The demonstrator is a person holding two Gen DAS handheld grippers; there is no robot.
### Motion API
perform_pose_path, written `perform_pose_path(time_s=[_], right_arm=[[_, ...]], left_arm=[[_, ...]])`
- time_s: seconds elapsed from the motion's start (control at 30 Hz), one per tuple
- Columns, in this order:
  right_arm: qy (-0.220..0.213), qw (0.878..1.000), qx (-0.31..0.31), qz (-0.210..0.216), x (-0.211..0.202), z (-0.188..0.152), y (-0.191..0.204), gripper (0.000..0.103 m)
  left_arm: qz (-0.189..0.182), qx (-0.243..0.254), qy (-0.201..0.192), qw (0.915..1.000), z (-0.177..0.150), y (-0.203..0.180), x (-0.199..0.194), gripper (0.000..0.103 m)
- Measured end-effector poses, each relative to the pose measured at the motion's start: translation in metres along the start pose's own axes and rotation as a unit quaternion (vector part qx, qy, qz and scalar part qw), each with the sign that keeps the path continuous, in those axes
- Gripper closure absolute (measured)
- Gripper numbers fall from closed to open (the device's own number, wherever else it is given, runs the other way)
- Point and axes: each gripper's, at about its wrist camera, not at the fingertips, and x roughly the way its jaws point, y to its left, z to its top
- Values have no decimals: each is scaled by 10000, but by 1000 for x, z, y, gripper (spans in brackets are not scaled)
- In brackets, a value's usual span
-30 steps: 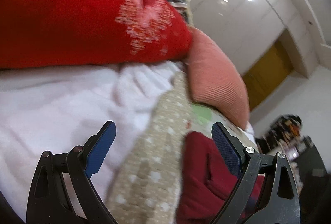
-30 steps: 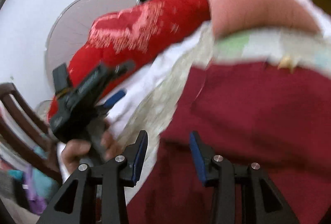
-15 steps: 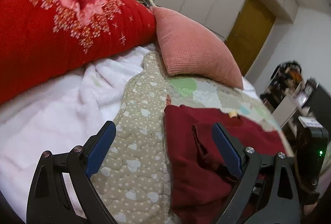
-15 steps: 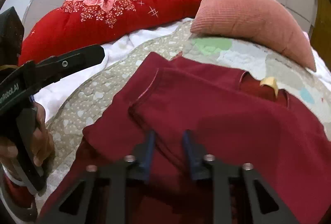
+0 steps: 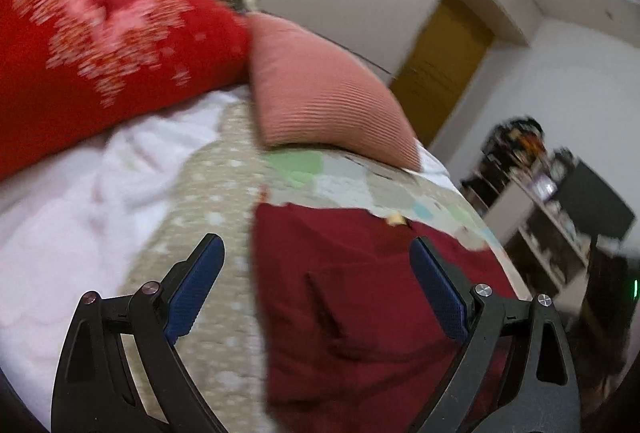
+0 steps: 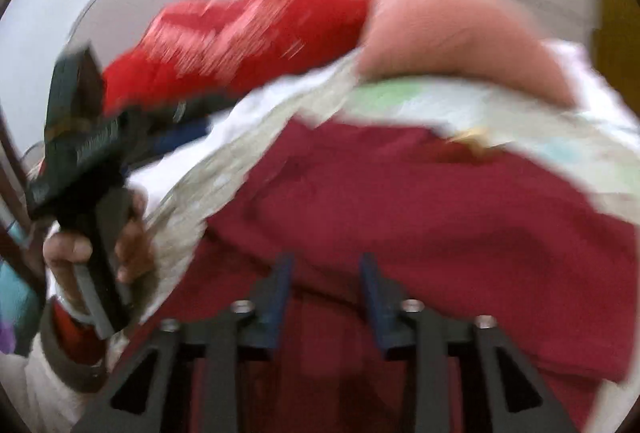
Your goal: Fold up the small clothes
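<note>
Left wrist view: we see the left gripper (image 5: 316, 265) with its blue-padded jaws spread wide and nothing between the pads; it hangs above the dark red folded garment (image 5: 360, 297), which lies on the beige dotted quilt (image 5: 212, 217). Beyond it a salmon ribbed cushion (image 5: 320, 97) leans against a bright red embroidered bolster (image 5: 100, 49), with a white fleecy blanket (image 5: 60, 201) at the left. An open shelf unit (image 5: 536, 217) at the right holds small items, too blurred to name. Right wrist view: heavily blurred. We note the right gripper (image 6: 326, 285) with its jaws partly apart, having just been opening; they stand over the dark red garment without visibly pinching it. The person's left hand (image 6: 92, 253) grips the other tool's handle at the left. White lettering on that tool's body is unreadable.
</note>
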Motion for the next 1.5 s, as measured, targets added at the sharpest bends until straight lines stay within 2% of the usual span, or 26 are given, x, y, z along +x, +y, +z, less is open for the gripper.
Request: perform_pose_path(time_s=[0.03,0.07,0.13,0.2,0.27,0.33,0.4,0.47,0.53,0.67,0.77,0.83,0.9,1.03,1.1,1.13,1.17,1.23,1.27,1.33,1.5], right_arm=[[-196,9990,139,-386,-15,-1,-18,59],[-264,9975,256,-601,-24,-3,-32,59],[-210,9914,704,-1083,-32,-4,-74,59],[-77,9817,1077,-1570,-31,-10,-117,59],[246,9640,1454,-2214,-25,-25,-160,62],[209,9533,1854,-2375,-23,-44,-191,62],[-81,9511,2508,-1802,-30,-60,-214,60],[-42,9502,2531,-1816,-35,-57,-210,60],[21,9522,2324,-1982,-43,-50,-194,60],[-293,9668,1838,-1750,-63,-44,-155,60],[-21,9737,1447,-1762,-46,-48,-144,60],[354,9714,1554,-1761,-25,-58,-154,59],[268,9700,1717,-1698,-33,-57,-155,60],[171,9705,1825,-1568,-74,-61,-143,59],[201,9706,1890,-1475,-99,-76,-137,58],[227,9713,1901,-1409,-107,-83,-134,58],[249,9719,1913,-1348,-118,-92,-132,56],[315,9724,1941,-1255,-137,-112,-128,52],[356,9725,1964,-1201,-145,-124,-126,47],[420,9723,2021,-1097,-155,-147,-122,42],[444,9695,2322,-652,-167,-192,-111,41]], left_arm=[[-25,224,20,9997,-2,-10,3,9],[37,383,28,9993,-4,-16,5,9],[227,561,116,9981,-8,-23,14,9],[308,532,311,9976,-9,-21,24,9],[356,287,635,9969,-10,-13,38,9],[444,88,995,9940,-13,-7,54,9],[569,82,1288,9900,-17,-5,66,9],[690,78,1513,9860,-20,-3,76,9],[665,61,1492,9866,-20,-3,78,9],[626,-34,1540,9861,-22,0,86,9],[585,-65,1551,9862,-22,3,89,9],[496,-140,1542,9867,-22,4,87,9],[402,-218,1508,9875,-21,8,87,9],[287,-349,1413,9889,-19,12,76,9],[423,-497,1358,9886,-18,11,70,9],[572,-624,1370,9869,-17,10,63,9],[565,-761,1425,9852,-17,6,52,9],[302,-900,1523,9838,-22,0,28,9],[335,-903,1553,9832,-26,-4,18,9],[586,-730,1539,9836,-37,-16,-13,9],[687,-513,1664,9823,-74,-38,-68,9]])
